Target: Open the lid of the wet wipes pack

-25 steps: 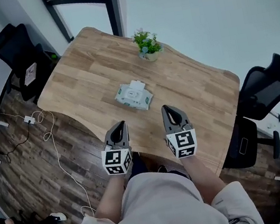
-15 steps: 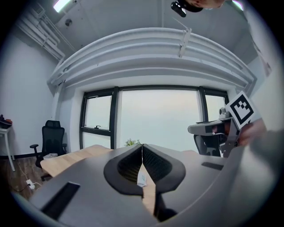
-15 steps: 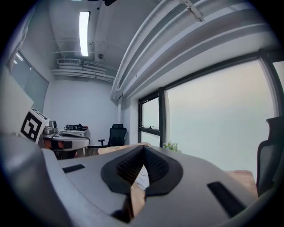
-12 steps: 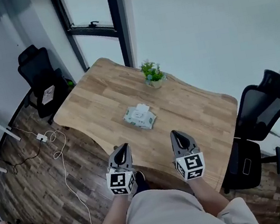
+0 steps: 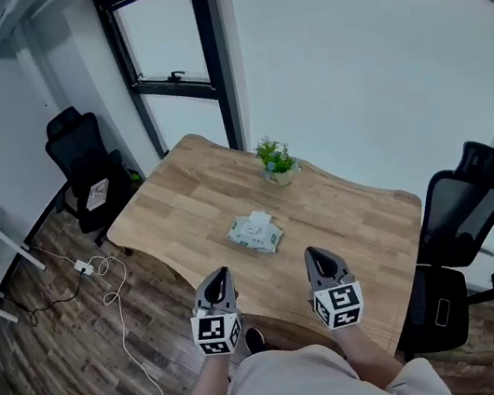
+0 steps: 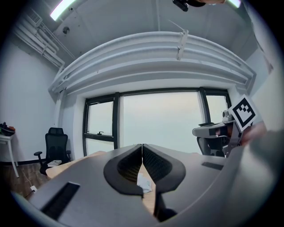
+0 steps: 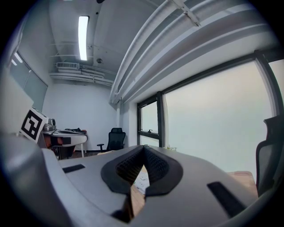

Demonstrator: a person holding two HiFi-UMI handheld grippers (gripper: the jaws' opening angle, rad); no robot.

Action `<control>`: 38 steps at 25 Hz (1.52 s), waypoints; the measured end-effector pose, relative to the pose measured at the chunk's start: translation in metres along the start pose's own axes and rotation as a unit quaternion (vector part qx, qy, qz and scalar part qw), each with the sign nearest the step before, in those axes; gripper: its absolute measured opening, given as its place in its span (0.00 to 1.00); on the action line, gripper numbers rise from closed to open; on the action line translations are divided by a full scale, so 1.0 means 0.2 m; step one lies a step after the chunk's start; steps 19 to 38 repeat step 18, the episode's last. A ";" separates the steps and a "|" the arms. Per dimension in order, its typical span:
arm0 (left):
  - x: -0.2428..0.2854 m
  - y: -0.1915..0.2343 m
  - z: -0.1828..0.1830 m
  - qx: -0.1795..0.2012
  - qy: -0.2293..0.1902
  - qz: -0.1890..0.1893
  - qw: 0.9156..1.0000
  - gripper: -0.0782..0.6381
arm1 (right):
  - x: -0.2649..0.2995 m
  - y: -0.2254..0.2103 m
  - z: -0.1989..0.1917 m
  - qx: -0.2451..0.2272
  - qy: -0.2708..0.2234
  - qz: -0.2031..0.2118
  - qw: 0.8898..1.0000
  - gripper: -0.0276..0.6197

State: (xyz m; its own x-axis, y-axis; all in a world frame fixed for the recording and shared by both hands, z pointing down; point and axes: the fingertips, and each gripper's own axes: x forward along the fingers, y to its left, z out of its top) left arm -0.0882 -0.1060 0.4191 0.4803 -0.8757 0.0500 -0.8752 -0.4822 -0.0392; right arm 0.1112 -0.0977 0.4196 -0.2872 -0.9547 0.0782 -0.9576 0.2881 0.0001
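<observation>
The wet wipes pack (image 5: 254,233), pale green and white with its lid flat, lies in the middle of the wooden table (image 5: 173,205). Both grippers hover near the table's front edge, well short of the pack. My left gripper (image 5: 216,282) is shut with nothing in it, its tips meeting in the left gripper view (image 6: 142,145). My right gripper (image 5: 318,260) is shut and empty too (image 7: 143,148). Through the gap under each pair of jaws a white sliver of the pack (image 6: 143,182) shows, also in the right gripper view (image 7: 141,179).
A small potted plant (image 5: 275,160) stands at the table's far edge. Black office chairs sit at the left (image 5: 83,169) and right (image 5: 455,221). A cable and power strip (image 5: 84,268) lie on the dark wood floor to the left. Tall windows (image 5: 170,59) are behind the table.
The head view has pulled back and up, so table and pack look smaller and farther. Both grippers rose and stayed shut, side by side at the table's front edge.
</observation>
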 end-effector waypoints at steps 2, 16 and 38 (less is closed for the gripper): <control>0.00 0.02 0.00 -0.002 0.002 0.004 1.000 0.14 | 0.01 0.01 0.01 -0.001 -0.001 0.002 1.000 0.05; 0.02 0.06 0.03 0.006 0.000 0.001 1.000 0.14 | 0.05 0.07 -0.02 0.001 0.009 0.004 1.000 0.05; 0.02 0.06 0.02 0.003 0.000 0.000 1.000 0.14 | 0.05 0.08 -0.02 0.000 0.010 0.004 1.000 0.05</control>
